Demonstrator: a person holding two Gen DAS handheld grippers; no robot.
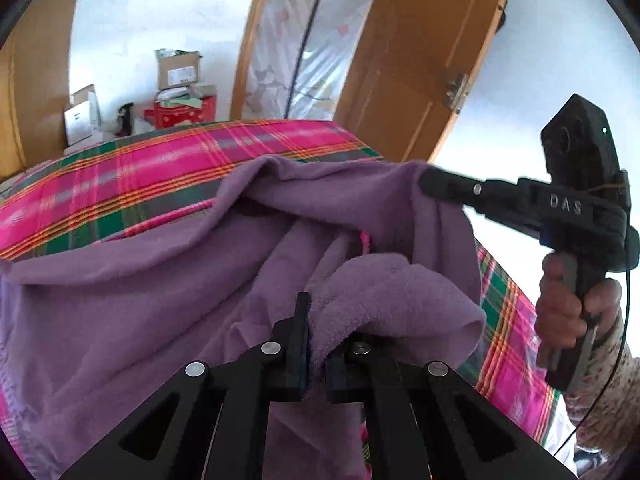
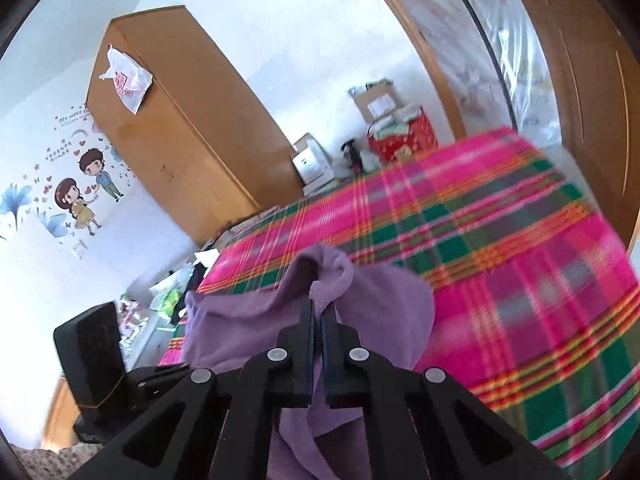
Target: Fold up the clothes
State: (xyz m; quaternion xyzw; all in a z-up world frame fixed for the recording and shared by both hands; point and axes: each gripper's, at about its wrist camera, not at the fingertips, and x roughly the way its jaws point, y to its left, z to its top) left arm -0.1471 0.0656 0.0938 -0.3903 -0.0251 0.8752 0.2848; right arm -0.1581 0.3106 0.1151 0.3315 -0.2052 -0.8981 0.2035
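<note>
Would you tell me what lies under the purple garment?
The pink plaid bedsheet shows around and beneath the purple garment; whatever sits under its bunched middle is covered.

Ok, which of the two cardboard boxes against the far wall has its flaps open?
The brown cardboard box stacked highest, above the red bag; its flaps stand open. The white box left of it looks shut.

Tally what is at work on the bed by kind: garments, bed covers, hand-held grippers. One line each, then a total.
Purple garment: 1
Plaid bed cover: 1
Hand-held grippers: 2, the left hand-held gripper and the right hand-held gripper, each shut on the garment
Total: 4
</note>
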